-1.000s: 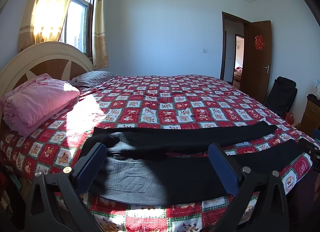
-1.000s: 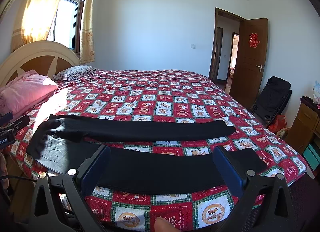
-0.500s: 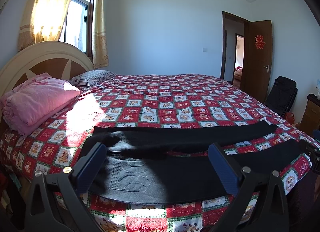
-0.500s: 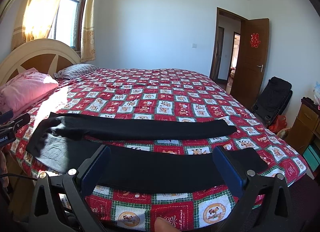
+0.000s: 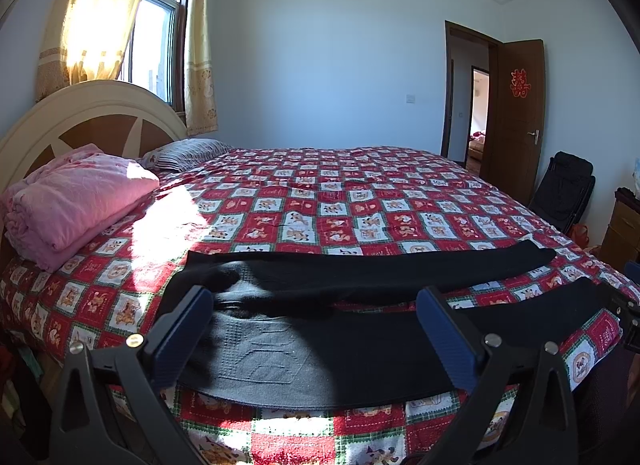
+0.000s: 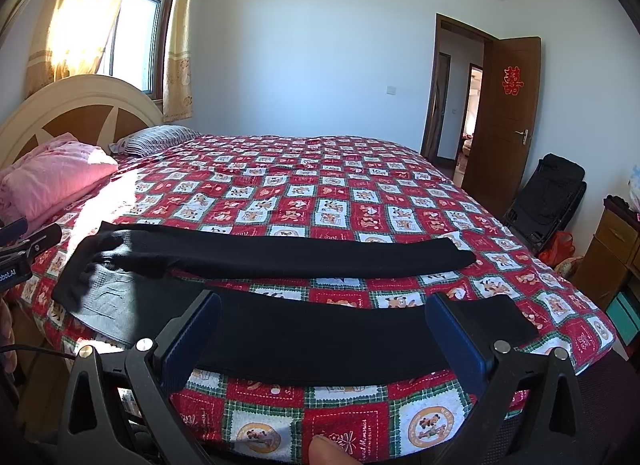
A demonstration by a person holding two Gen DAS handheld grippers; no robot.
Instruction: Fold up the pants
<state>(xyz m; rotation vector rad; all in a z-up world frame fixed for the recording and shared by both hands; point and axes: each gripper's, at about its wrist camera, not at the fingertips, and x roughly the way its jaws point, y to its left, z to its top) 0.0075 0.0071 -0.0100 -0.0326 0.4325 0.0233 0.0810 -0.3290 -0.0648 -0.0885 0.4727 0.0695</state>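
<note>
Black pants (image 5: 360, 341) lie flat along the near edge of the bed, waist at the left, both legs stretched to the right and spread apart. In the right wrist view the pants (image 6: 320, 337) show a near leg and a far leg. My left gripper (image 5: 316, 329) is open and empty, hovering over the waist and near leg. My right gripper (image 6: 320, 337) is open and empty over the near leg, left of its cuff. The left gripper also shows at the left edge of the right wrist view (image 6: 20, 249).
The bed (image 5: 340, 201) has a red checked cover. A folded pink blanket (image 5: 76, 201) and a striped pillow (image 5: 188, 153) lie by the headboard. A black folded chair (image 6: 548, 193), a wooden cabinet (image 6: 608, 249) and an open door (image 6: 504, 117) are at the right.
Both views have shifted very slightly; the pants have not moved and both grippers stay open.
</note>
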